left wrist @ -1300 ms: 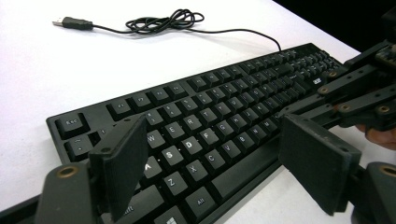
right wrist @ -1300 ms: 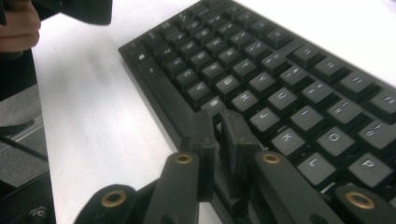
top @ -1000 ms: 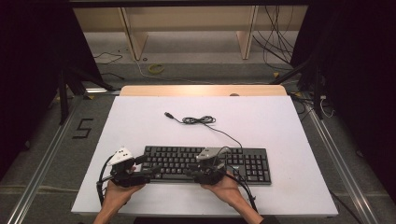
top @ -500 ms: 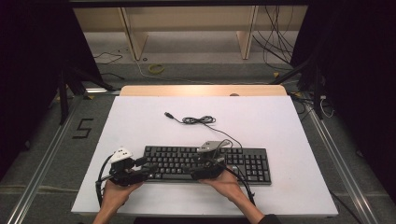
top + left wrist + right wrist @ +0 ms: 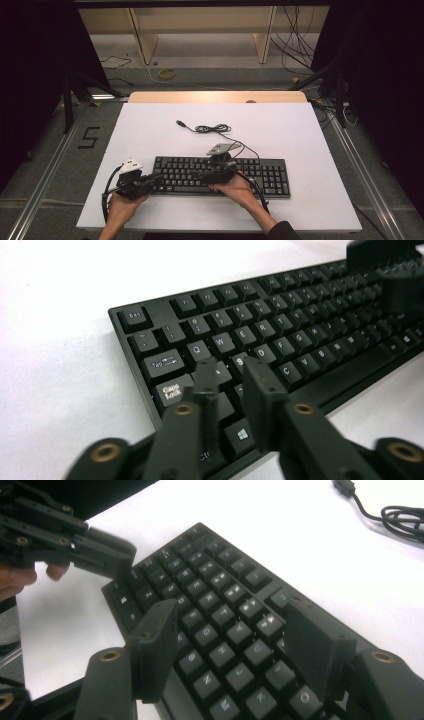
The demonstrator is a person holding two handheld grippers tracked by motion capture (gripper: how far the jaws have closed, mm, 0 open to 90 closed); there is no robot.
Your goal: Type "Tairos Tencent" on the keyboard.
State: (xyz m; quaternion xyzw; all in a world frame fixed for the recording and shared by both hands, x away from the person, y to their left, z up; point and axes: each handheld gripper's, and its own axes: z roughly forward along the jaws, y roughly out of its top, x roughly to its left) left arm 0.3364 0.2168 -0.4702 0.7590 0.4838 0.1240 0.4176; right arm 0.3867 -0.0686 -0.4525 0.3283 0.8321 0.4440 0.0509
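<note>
At the lower left of the high view, the person's left hand [image 5: 121, 207] comes in from the bottom edge and holds the left gripper [image 5: 156, 179] low and nearly level, pointing right at the left end of the black keyboard [image 5: 260, 176]. In the left gripper view its fingers [image 5: 207, 377] stand over the keys near Caps Lock, drawn close with only a narrow gap; they have just been closing, and nothing is clamped between them, so I count them as nearly clenched but grasping nothing. The keyboard lies across the lower middle of the white table [image 5: 150, 130], its cable [image 5: 212, 128] coiled above it toward the centre. To the right, the right hand [image 5: 237, 192] reaches in from the bottom with the right gripper [image 5: 200, 175] tilted over the keyboard's middle, pointing left. In the right gripper view its fingers [image 5: 152, 647] stand wide apart over the letter keys, released, having just been opening. Against the frame a second ago, the right gripper sits slightly higher, while the left hand keeps its place.
</note>
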